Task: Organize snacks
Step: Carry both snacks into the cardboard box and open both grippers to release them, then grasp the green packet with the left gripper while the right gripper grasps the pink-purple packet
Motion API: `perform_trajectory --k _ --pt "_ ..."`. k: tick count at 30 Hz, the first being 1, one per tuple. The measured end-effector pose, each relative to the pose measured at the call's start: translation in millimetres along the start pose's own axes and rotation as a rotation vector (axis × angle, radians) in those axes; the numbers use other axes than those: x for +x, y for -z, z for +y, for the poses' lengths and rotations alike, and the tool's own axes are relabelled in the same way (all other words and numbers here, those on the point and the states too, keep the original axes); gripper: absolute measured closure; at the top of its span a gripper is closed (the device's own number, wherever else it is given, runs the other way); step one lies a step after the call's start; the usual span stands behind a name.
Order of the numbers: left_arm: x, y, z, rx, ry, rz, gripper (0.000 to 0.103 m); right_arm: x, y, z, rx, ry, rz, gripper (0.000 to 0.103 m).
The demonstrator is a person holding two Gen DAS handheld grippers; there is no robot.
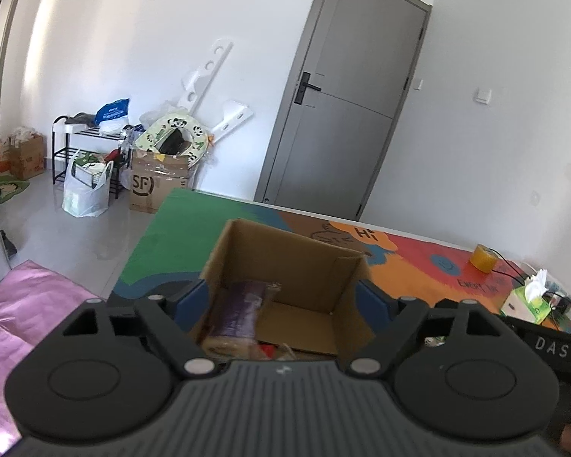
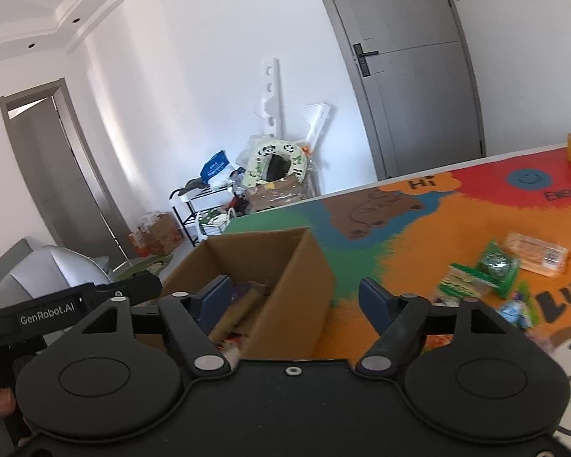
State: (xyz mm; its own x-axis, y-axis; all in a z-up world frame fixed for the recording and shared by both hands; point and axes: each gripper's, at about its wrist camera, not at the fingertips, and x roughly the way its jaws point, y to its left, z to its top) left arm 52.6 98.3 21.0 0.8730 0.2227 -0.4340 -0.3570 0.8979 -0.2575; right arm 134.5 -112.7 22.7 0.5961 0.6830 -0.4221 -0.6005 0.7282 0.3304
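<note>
Blurred purple packet half-hidden in cardboard box.

Both wrist views look closely down into the cardboard box.

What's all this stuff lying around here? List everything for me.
cardboard box: one, brown, open, on the mat's green end
purple-wrapped snack: one, inside the box
snack packets: several, green, orange and blue, loose on the mat
play mat: one, multicoloured, covering the table
tape roll: one, yellow, far side of the mat
tissue box: one, green, table edge
door: one, grey, shut
left gripper: jaws open over the box
right gripper: jaws open
</note>
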Motion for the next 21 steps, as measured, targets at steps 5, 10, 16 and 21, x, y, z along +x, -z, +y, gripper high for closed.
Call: perform_trajectory --k 5,10,16,21 --pt "-1 3 -13 0.017 0.022 0.021 0.015 -16 5 -16 0.011 0.032 -0.008 0.016" --pt "-3 8 -28 0.039 0.044 0.03 0.014 -31 9 -36 0.033 0.068 -0.01 0.013" --pt "-2 15 -48 0.066 0.086 0.048 0.014 -48 15 -57 0.052 0.107 -0.012 0.006" --pt "-3 21 -64 0.087 0.12 0.058 0.014 -61 19 -75 0.066 0.139 -0.021 0.004"
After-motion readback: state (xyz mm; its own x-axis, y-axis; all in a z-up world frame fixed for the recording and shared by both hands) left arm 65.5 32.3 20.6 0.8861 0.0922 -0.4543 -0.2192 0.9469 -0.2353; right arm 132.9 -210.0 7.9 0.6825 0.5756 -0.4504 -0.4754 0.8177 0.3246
